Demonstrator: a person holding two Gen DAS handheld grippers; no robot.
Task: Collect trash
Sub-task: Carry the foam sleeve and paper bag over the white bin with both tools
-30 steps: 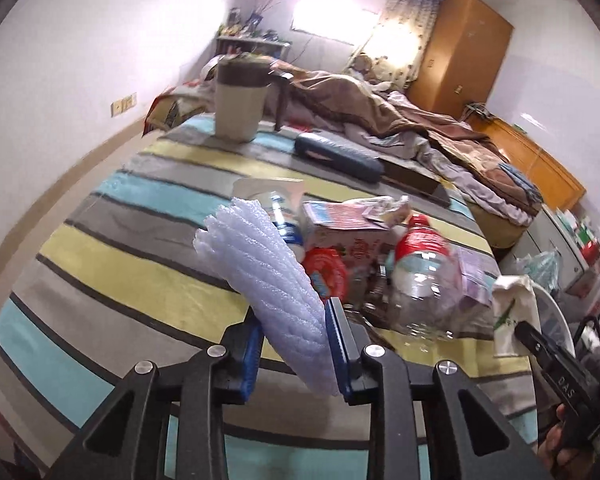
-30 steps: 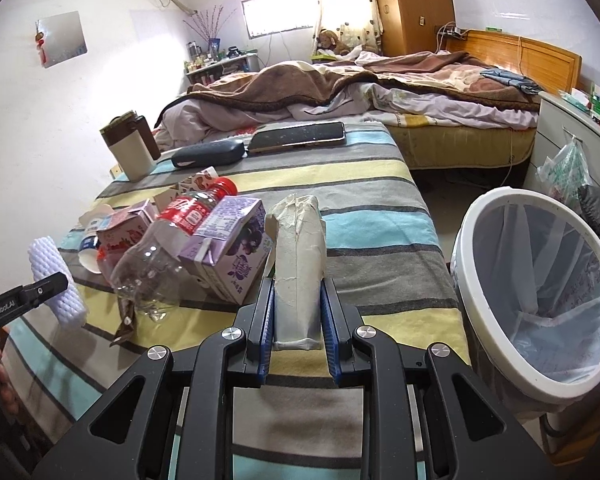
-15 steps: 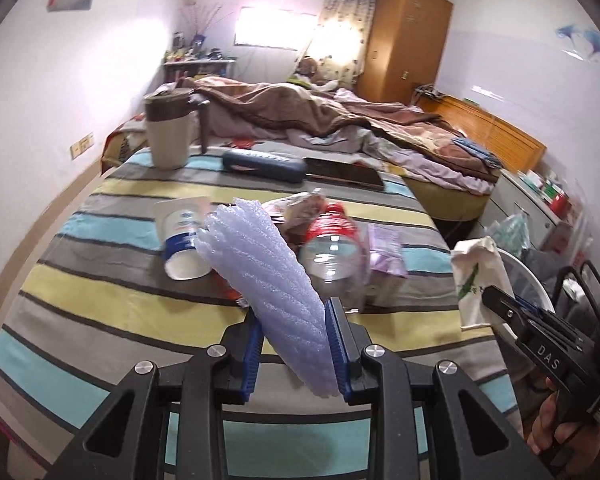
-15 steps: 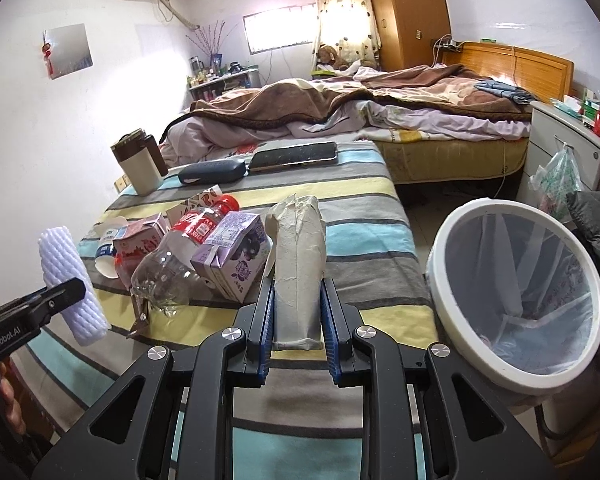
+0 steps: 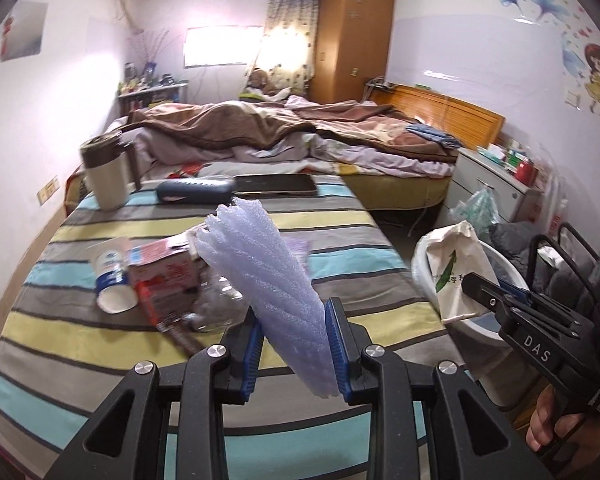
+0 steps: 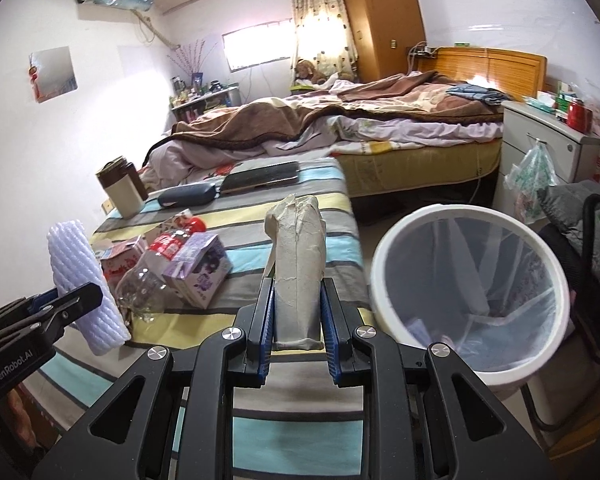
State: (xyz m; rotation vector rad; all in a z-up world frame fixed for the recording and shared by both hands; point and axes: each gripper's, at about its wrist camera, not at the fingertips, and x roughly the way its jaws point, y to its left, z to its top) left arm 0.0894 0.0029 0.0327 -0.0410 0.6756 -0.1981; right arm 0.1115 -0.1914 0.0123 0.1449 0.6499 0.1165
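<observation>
My left gripper (image 5: 294,344) is shut on a white foam net sleeve (image 5: 266,280), held above the striped table (image 5: 80,340). The same sleeve (image 6: 82,280) shows at the left of the right wrist view. My right gripper (image 6: 296,336) is shut on a crumpled paper bag (image 6: 298,264), held over the table's right edge beside the white trash bin (image 6: 470,292). In the left wrist view that bag (image 5: 458,268) hangs in front of the bin (image 5: 424,276). On the table lie a clear plastic bottle (image 6: 152,276), a purple carton (image 6: 200,272), a pink carton (image 5: 166,268) and a paper cup (image 5: 114,276).
A thermos mug (image 5: 104,176), a dark glasses case (image 5: 196,192) and a flat dark tablet (image 5: 276,184) sit at the table's far end. Behind is an unmade bed (image 6: 340,120). A white nightstand (image 6: 540,140) and a black chair (image 6: 596,248) stand right of the bin.
Both grippers have swung right toward the bin with their loads; the left one moved further and rolled level. The bin appears larger and nearer in the right wrist view.
</observation>
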